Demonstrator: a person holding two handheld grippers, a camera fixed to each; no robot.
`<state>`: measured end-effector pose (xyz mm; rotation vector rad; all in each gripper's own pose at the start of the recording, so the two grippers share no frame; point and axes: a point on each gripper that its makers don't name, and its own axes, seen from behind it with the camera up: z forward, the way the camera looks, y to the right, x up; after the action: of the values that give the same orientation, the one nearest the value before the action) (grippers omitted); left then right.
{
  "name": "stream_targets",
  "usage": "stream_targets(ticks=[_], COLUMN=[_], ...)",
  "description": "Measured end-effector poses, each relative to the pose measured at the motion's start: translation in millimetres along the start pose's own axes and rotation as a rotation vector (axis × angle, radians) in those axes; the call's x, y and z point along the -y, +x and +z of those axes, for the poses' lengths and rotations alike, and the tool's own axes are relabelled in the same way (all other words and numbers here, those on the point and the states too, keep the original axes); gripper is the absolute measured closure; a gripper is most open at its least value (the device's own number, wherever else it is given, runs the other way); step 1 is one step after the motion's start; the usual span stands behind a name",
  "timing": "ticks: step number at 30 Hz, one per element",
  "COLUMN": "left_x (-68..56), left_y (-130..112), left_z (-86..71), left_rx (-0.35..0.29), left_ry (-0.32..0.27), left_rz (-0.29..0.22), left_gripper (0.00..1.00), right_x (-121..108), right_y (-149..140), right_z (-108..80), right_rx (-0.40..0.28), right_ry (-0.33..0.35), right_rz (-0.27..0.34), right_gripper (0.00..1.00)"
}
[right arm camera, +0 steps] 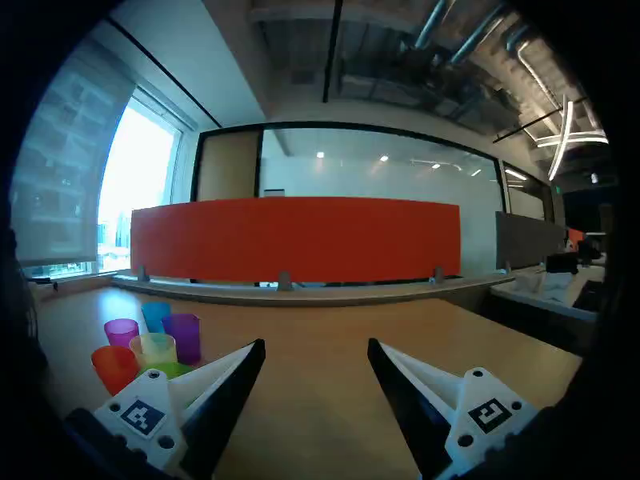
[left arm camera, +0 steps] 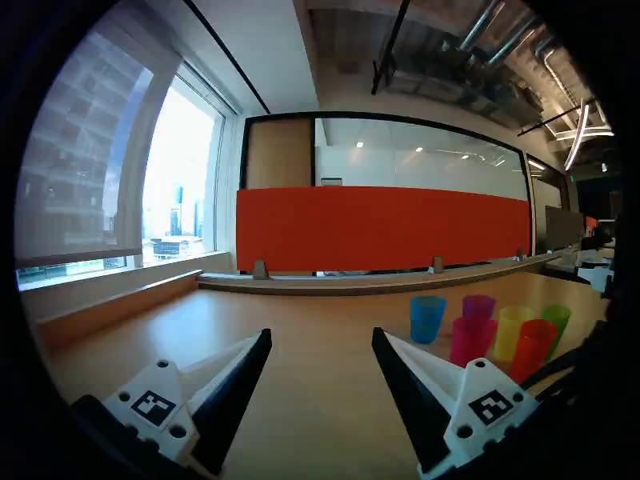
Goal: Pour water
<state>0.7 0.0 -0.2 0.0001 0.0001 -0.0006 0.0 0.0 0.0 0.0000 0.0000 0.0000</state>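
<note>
A: Fingers (left arm camera: 234, 382) of the left gripper (left arm camera: 320, 336): we read them as spread wide, with nothing between the tips. Bare table (left arm camera: 240, 308) shows through the gap. Please confirm the other side.

B: Confirmed. In the right gripper view we find the right gripper (right arm camera: 314, 346) in the same condition: fingers (right arm camera: 226, 394) apart and gripping nothing, with the table (right arm camera: 360, 320) running out ahead of them.

A: Location of the cups?

B: In the left gripper view we count six plastic cups standing upright on the table, right of the fingers and beyond their tips.
- The blue cup (left arm camera: 427, 318) is nearest the centre, just beside the rest.
- The purple cup (left arm camera: 478, 306) stands behind the pink cup (left arm camera: 472, 340).
- The yellow cup (left arm camera: 513, 330), orange cup (left arm camera: 534, 344) and green cup (left arm camera: 557, 318) follow to the right, packed close.

A: In the right gripper view we see the group at the left, just beside the left-hand finger.
- The blue cup (right arm camera: 155, 314) is at the back.
- The yellow cup (right arm camera: 154, 348) is in the middle.
- The orange cup (right arm camera: 114, 366) is at the front left.
- The green cup (right arm camera: 164, 370) sits low, partly hidden behind the finger.

We cannot tell what the cups contain.

B: Surroundings: we note an orange partition (left arm camera: 384, 228) along the far edge of the table, and a bright window (left arm camera: 180, 184) to the left.
</note>
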Motion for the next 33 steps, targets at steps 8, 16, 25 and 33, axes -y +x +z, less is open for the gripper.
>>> stream_targets(ticks=[8,16,25,33], left_x=[-2.3,-3.9,-4.1,-9.9], left_y=[-1,0,13,41], left_z=[0.8,2.7,13.1,25.4], left_rx=[0.000,0.008,0.012,-0.004], left_ry=[-0.012,-0.030,-0.049,-0.085], left_rz=[0.000,0.010,0.007,-0.024], left_gripper=[0.07,0.07,0.07,0.07], right_x=[1,-2,-9,-17], right_y=[1,1,27,48], right_z=[-0.4,-0.5,-2.3,-3.4], right_rx=[0.000,-0.001,-0.012,0.002], right_ry=[0.000,-0.005,-0.005,-0.021], right_rz=[0.000,0.003,0.003,-0.011], right_gripper=[0.01,0.01,0.01,0.01])
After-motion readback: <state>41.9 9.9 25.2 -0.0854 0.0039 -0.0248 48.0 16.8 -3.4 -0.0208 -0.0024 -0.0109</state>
